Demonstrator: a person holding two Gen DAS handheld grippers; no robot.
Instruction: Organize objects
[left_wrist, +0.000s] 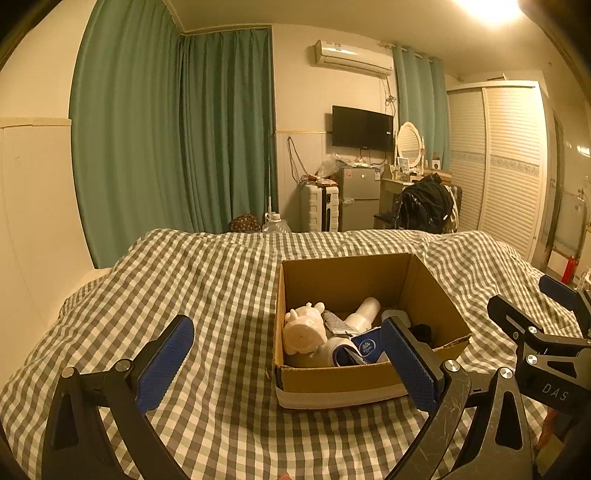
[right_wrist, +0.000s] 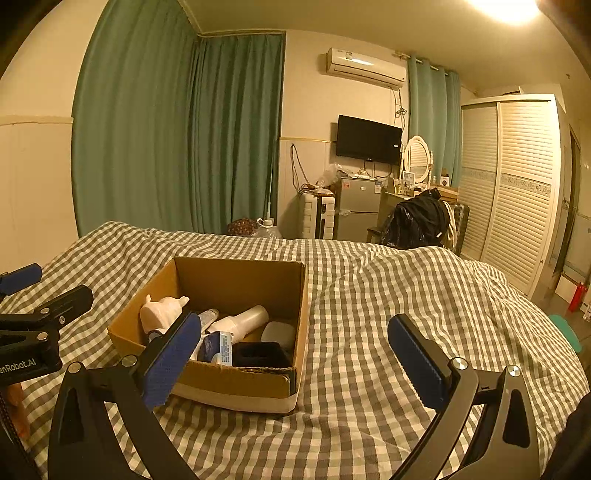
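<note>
While both grippers hang above the checked bedspread (left_wrist: 221, 288), neither holds anything. The left gripper (left_wrist: 288, 358) has its blue-padded fingers (left_wrist: 166, 363) spread wide, with bare cloth between them and its right finger overlapping the near corner of the box (left_wrist: 332, 380). The right gripper (right_wrist: 306, 365) is likewise spread wide, its left finger crossing the box's near wall, its right finger over open bedspread at about 4 o'clock of the box.

The cardboard box sits open on the bed, at 3 o'clock of centre in the left wrist view and at 9 o'clock in the right wrist view. Inside, a white figurine (left_wrist: 304, 330) lies against the left wall, a white bottle (left_wrist: 364, 314) lies tilted toward the far wall, and a small tube (left_wrist: 334, 321) lies between them. A blue-and-white packet (left_wrist: 364, 347) leans near the front wall. A black tray (right_wrist: 260, 354) sits in the near right corner, and a pale rounded case (right_wrist: 279, 332) lies just behind it.

Beyond the bed, green curtains (left_wrist: 166, 147) hang at 11 o'clock, a TV (left_wrist: 362, 127) at 1 o'clock, and a louvred wardrobe (left_wrist: 506, 166) at 2 o'clock.
</note>
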